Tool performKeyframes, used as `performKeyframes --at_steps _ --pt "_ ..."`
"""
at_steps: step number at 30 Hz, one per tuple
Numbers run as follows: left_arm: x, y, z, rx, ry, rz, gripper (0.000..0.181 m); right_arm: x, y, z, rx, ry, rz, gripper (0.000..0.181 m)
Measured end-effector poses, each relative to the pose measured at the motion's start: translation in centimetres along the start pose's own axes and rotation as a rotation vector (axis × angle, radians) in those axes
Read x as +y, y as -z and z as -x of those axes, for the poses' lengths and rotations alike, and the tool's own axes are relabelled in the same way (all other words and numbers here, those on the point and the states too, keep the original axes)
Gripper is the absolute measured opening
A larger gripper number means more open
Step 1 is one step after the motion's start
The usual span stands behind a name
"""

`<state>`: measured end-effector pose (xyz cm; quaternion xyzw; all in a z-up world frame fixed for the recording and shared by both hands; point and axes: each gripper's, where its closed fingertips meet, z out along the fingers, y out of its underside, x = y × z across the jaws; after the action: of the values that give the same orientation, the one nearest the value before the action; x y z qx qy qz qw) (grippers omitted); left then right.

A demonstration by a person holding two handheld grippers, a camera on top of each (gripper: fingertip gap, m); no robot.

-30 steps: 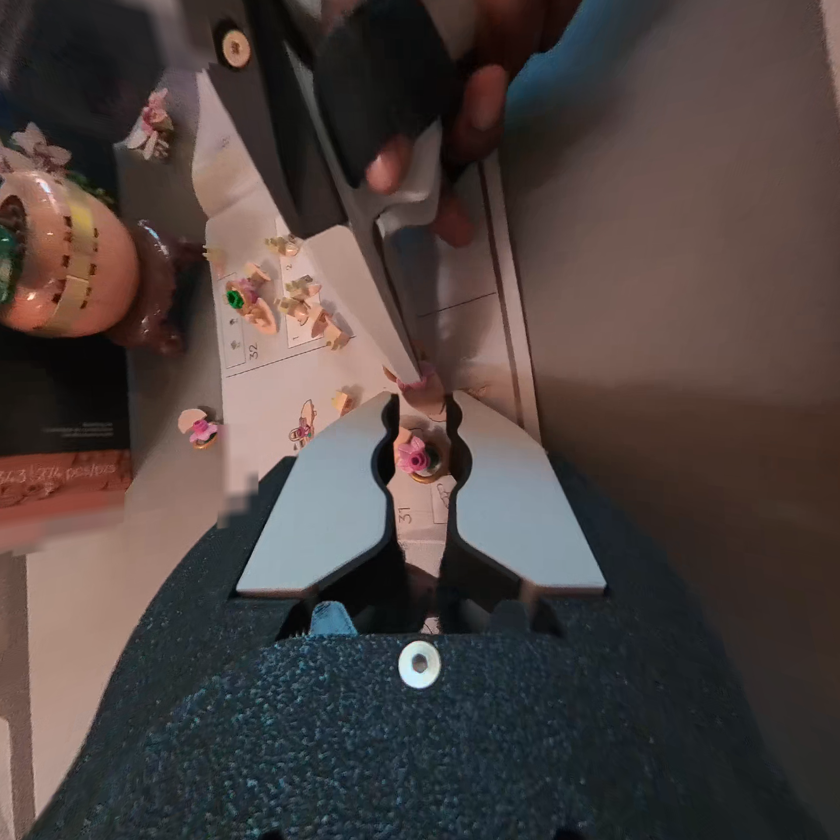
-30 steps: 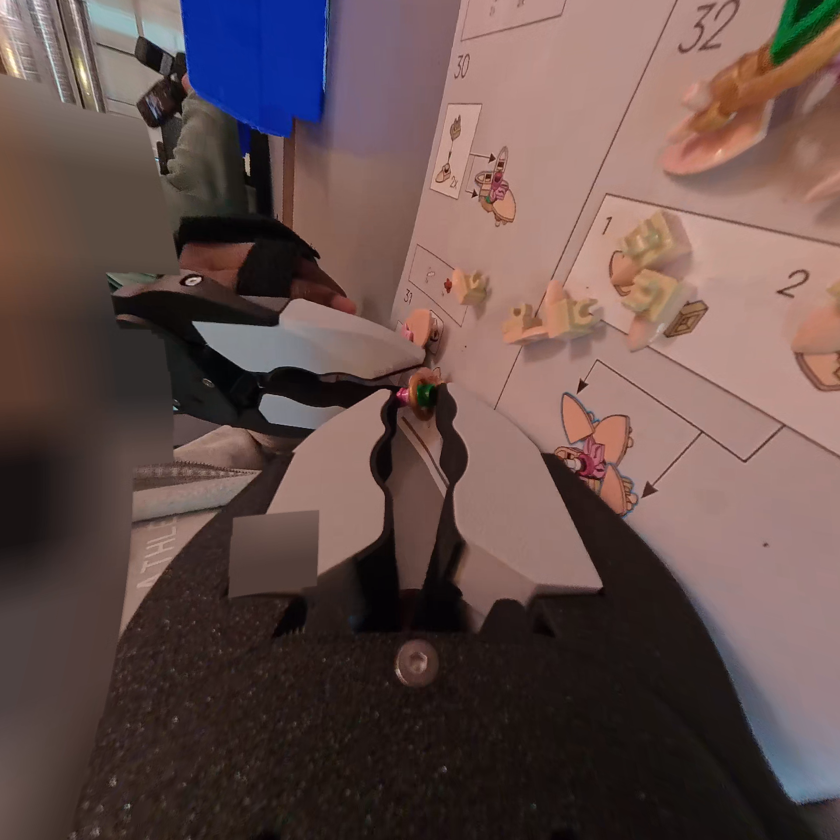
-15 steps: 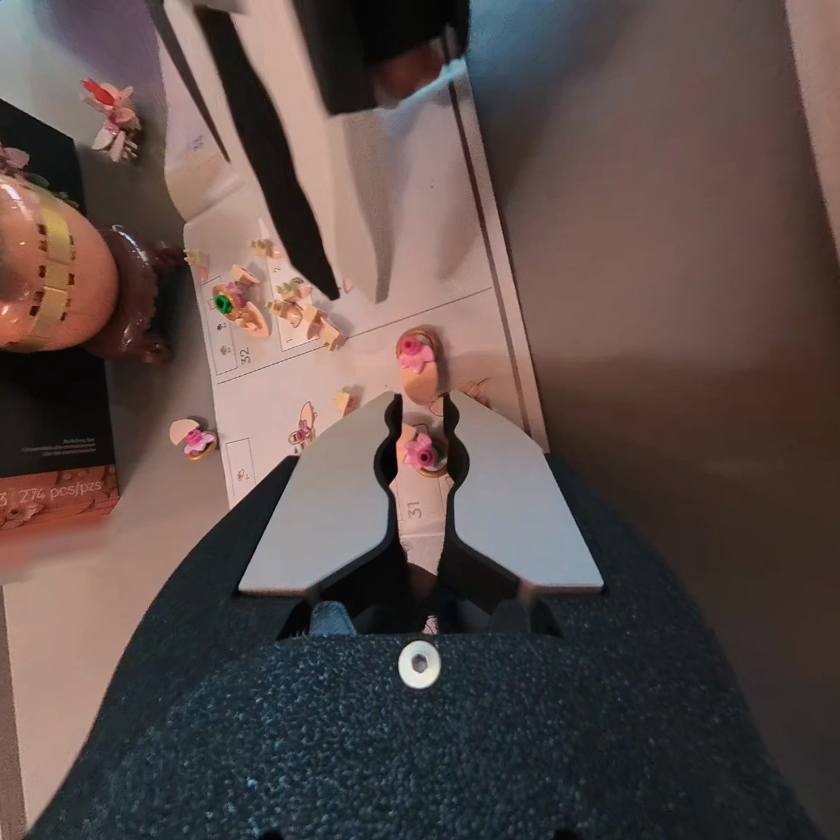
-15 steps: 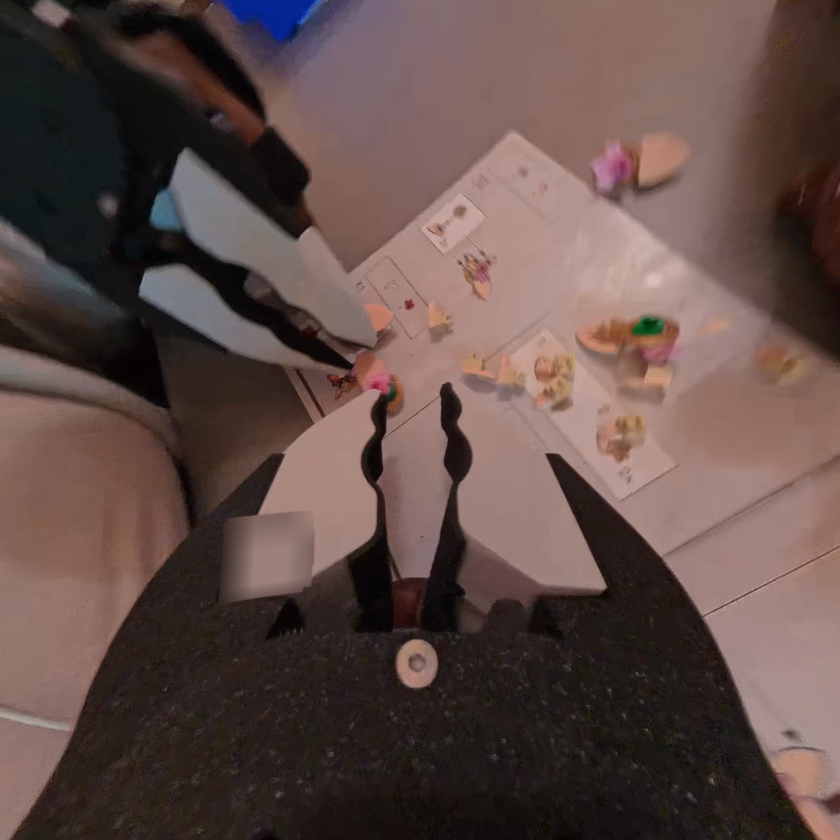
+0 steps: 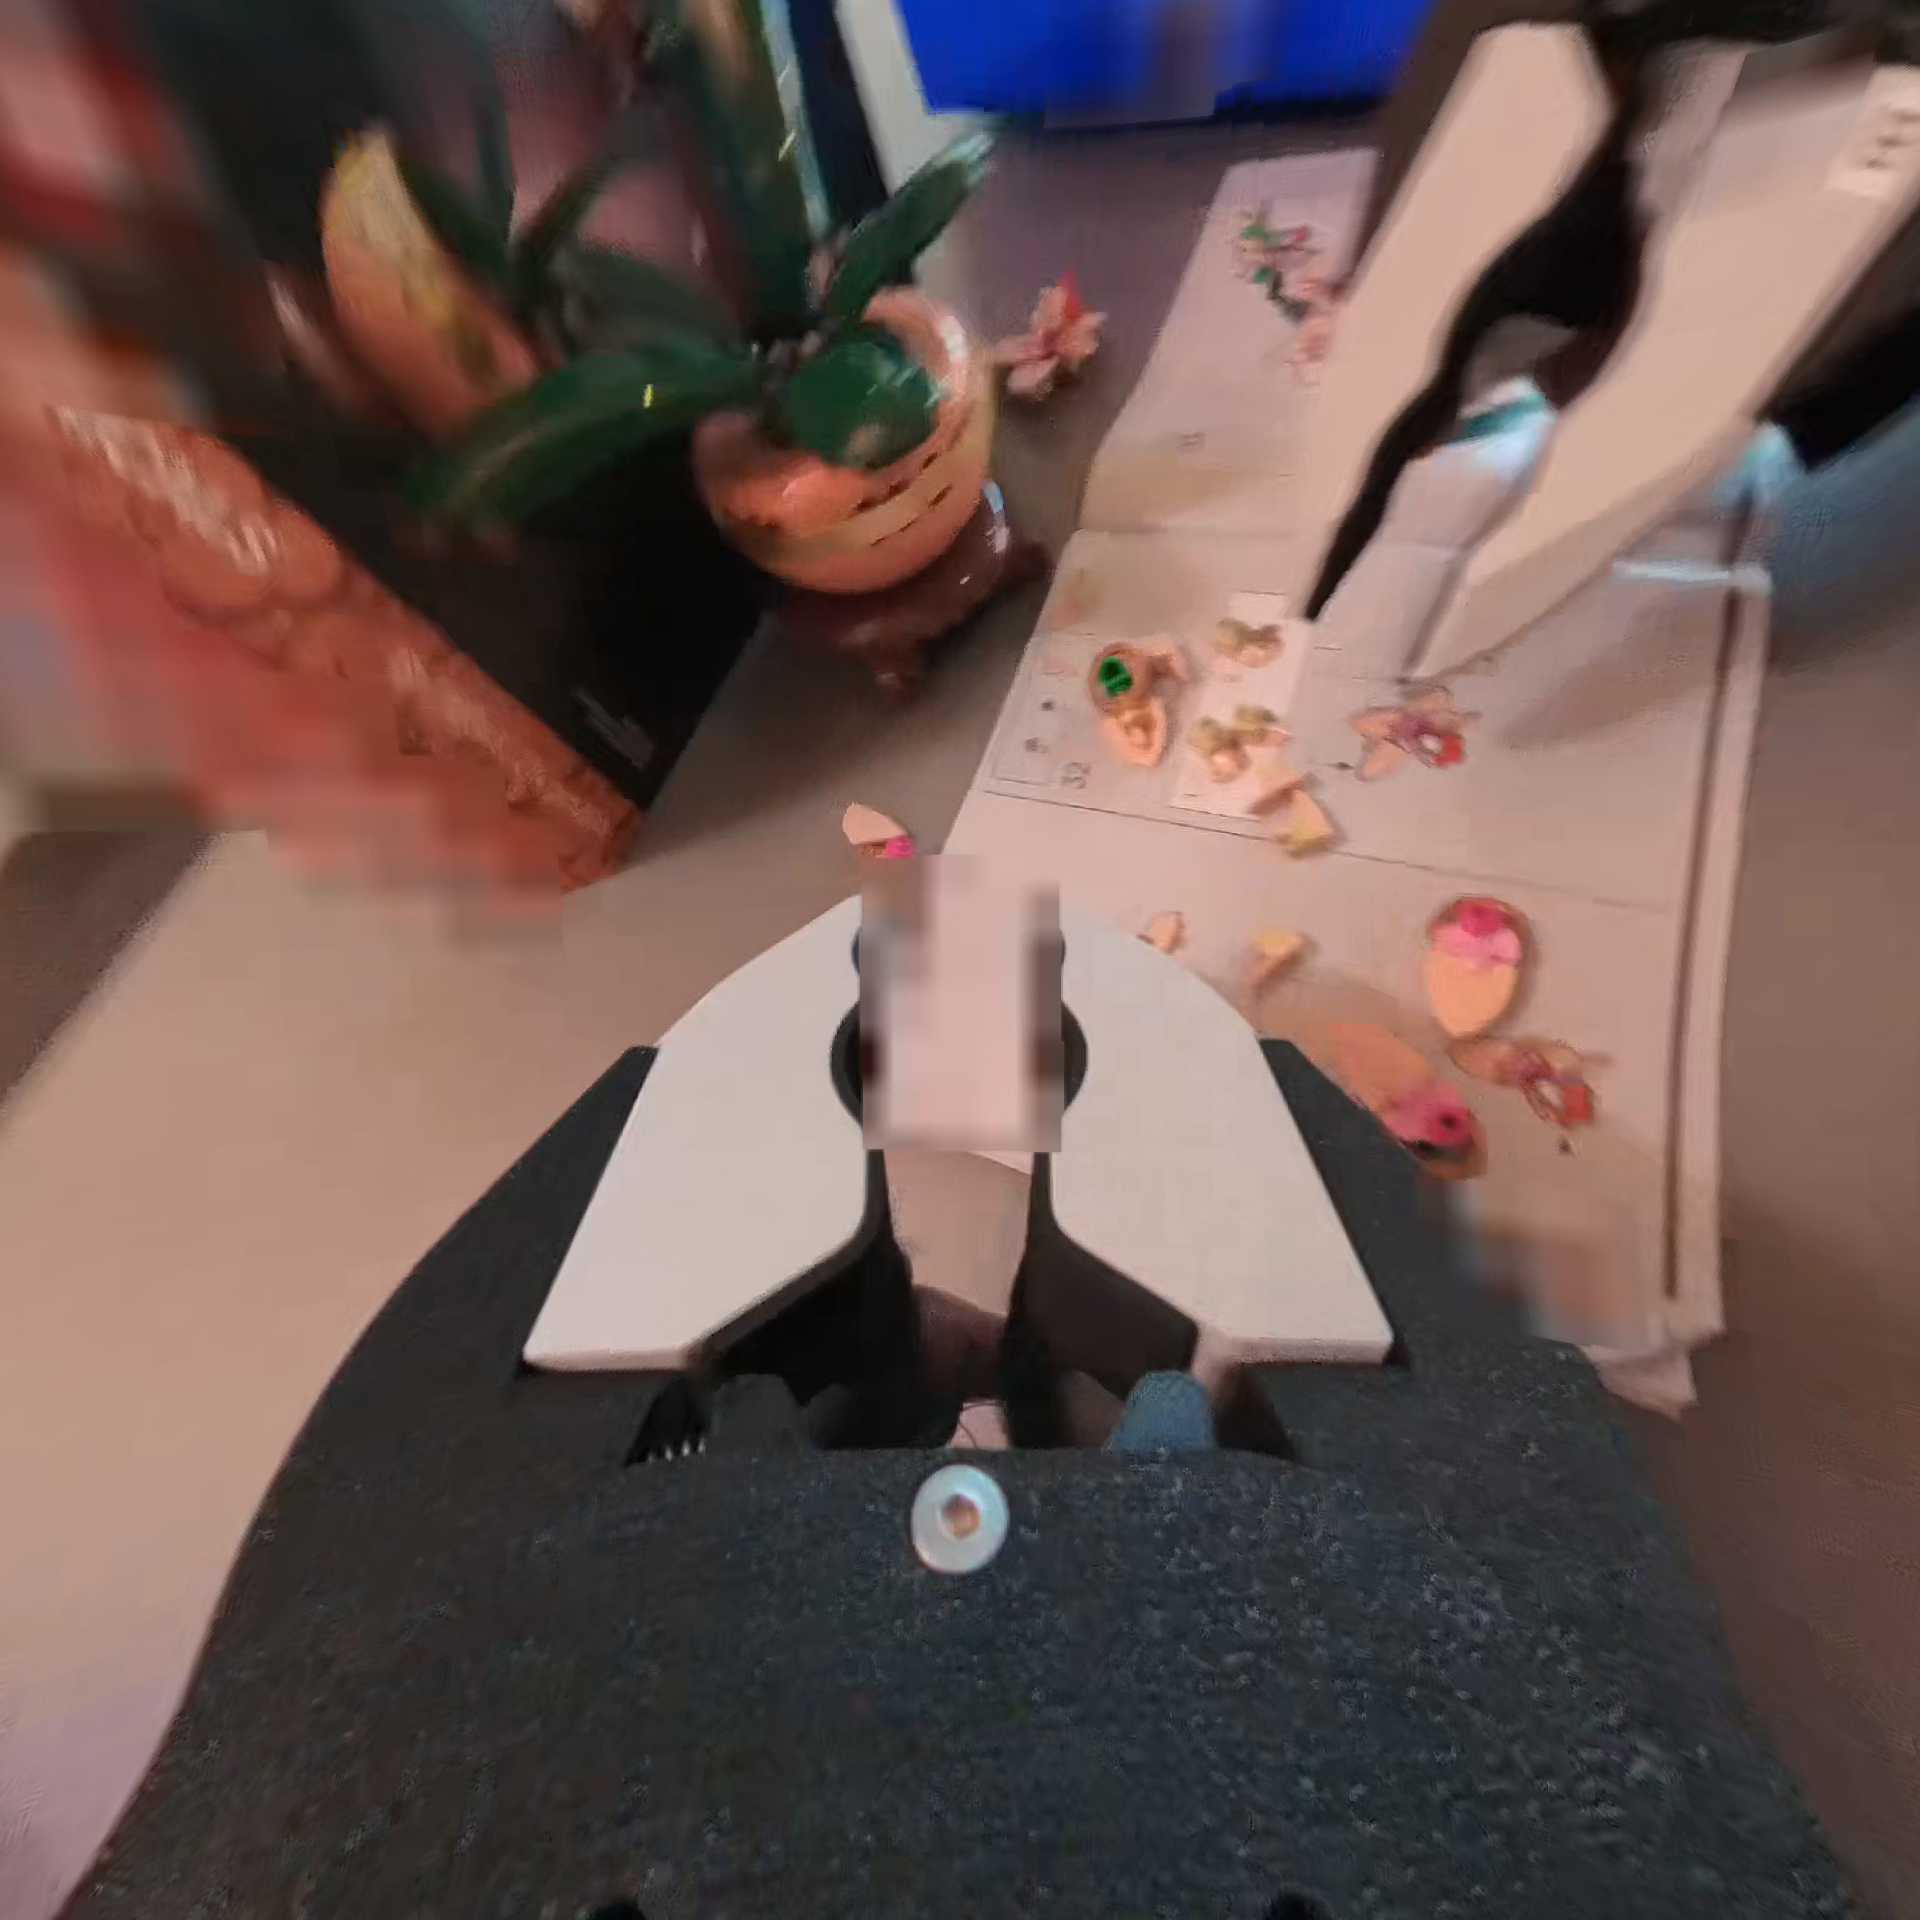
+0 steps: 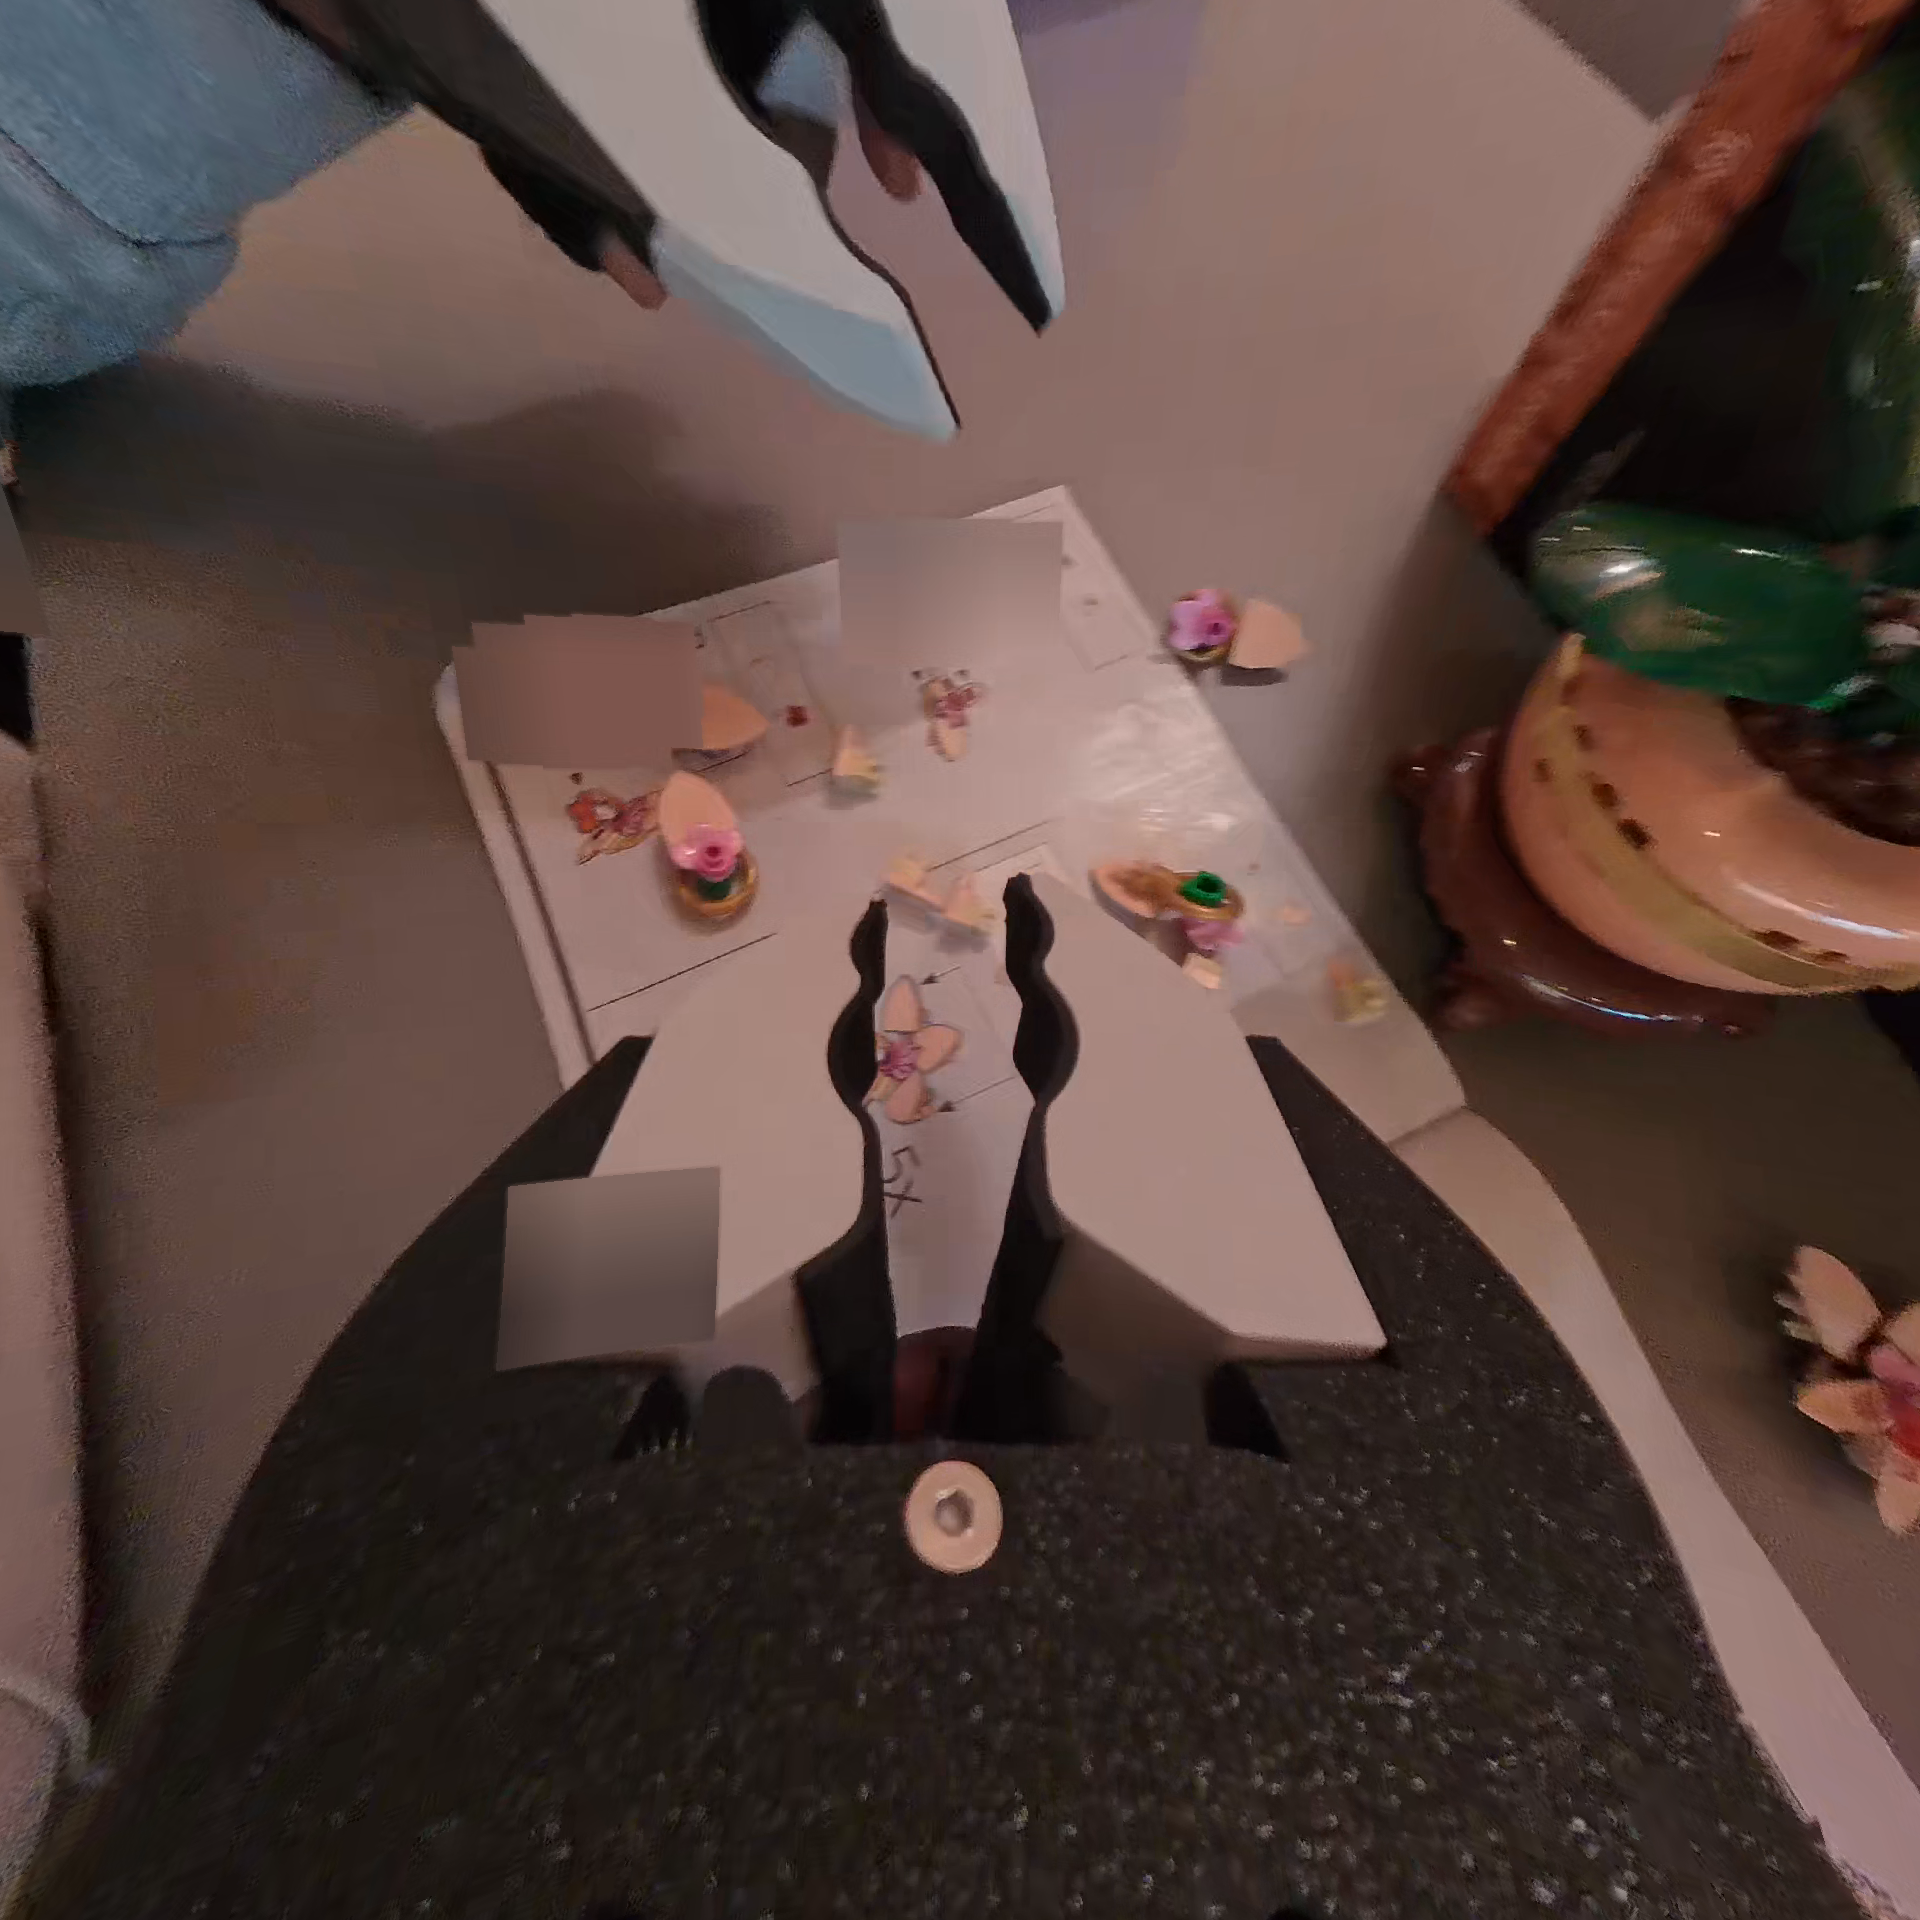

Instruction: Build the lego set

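While both grippers hang above the instruction booklet (image 6: 644, 977), nothing is held: the right gripper (image 6: 945, 899) shows narrowly parted jaws, and the left gripper (image 6: 997, 364) likewise. A small petal assembly (image 6: 707, 847) with a pink flower lies near the booklet's left edge. It is judged light, stiff and easily tipped, best pinched at its gold base.

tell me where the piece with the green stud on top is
In the right wrist view, the green-studded piece lies on the instruction booklet, just right of the right gripper, toward the flower pot.
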<state>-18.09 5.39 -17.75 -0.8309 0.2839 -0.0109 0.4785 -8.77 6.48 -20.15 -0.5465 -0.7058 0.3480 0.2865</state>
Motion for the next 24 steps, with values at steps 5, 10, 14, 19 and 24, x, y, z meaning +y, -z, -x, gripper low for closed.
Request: performKeyframes --at_steps 5,10,14,19,24 --pt "2.5 -5.5 1.9 0.241 0.344 0.168 0.036 0.5 0.4 -1.5 0.095 -0.004 -0.029 0.023" --pt "3.1 -7.5 2.4 0.306 0.420 0.275 0.028 1.8 1.4 -2.3 0.165 0.012 -0.033 0.023" --pt "3.0 -7.6 1.5 0.352 0.423 0.286 0.015 2.3 1.8 -2.7 0.167 -0.004 -0.050 0.023" --pt "0.4 -6.0 1.1 0.357 0.507 0.098 0.015 2.0 2.5 -2.5 0.141 -0.019 -0.093 0.023" --pt "-7.5 -1.1 -2.3 0.296 0.413 -0.300 0.016 -1.6 4.5 -0.4 -0.106 -0.366 -0.407 0.023"
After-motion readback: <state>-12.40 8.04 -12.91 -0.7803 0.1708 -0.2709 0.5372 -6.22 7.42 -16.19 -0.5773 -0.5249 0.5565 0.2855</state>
